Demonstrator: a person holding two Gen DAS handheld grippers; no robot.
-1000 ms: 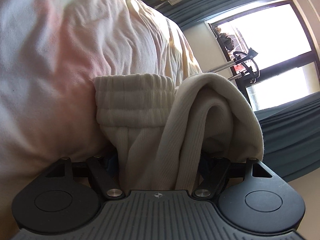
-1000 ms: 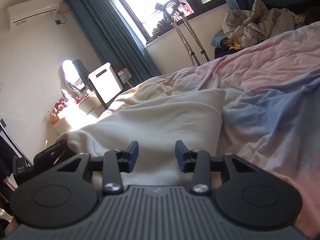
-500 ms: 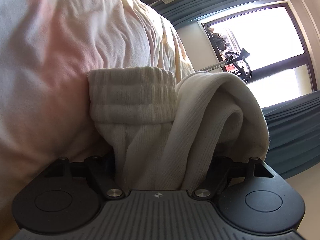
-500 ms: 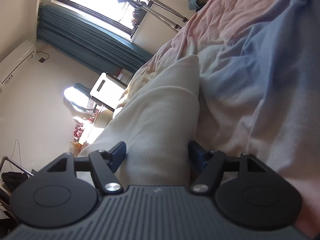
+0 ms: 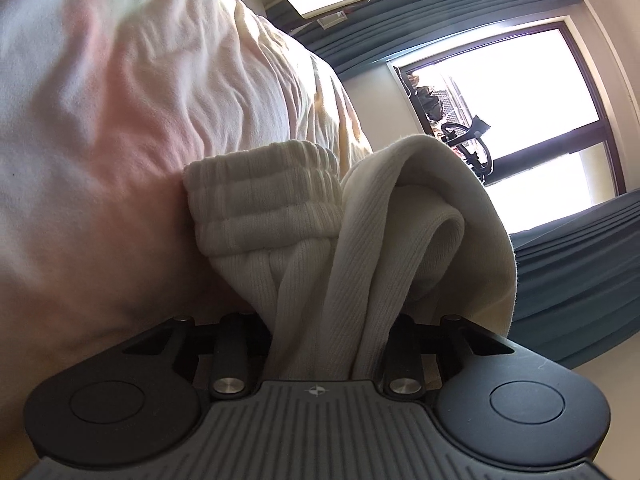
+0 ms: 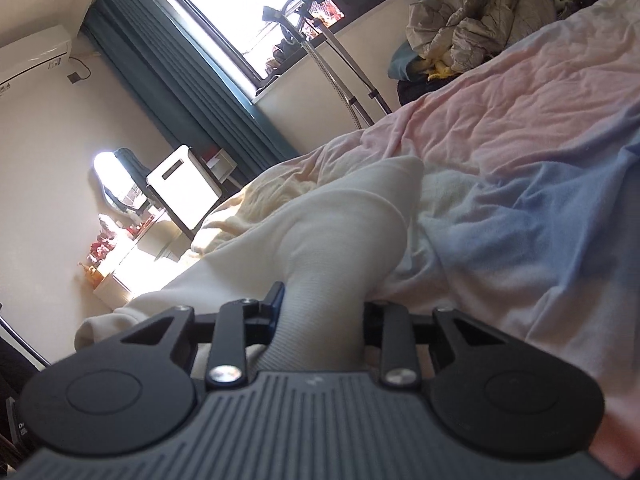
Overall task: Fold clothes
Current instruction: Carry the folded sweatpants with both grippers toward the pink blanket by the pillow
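Left hand-held gripper (image 5: 328, 320) clamps bunched cream trousers (image 5: 320, 248) against the bed (image 5: 120, 120); right hand-held gripper (image 6: 320, 312) clamps the trousers' (image 6: 340, 248) other end.

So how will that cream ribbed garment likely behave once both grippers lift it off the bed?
Probably floppy: the cream ribbed garment already droops in loose folds over the left gripper. It likely sags between the two holds, since it bunches at the right gripper. The thick ribbed knit looks grippy, so slipping seems unlikely.
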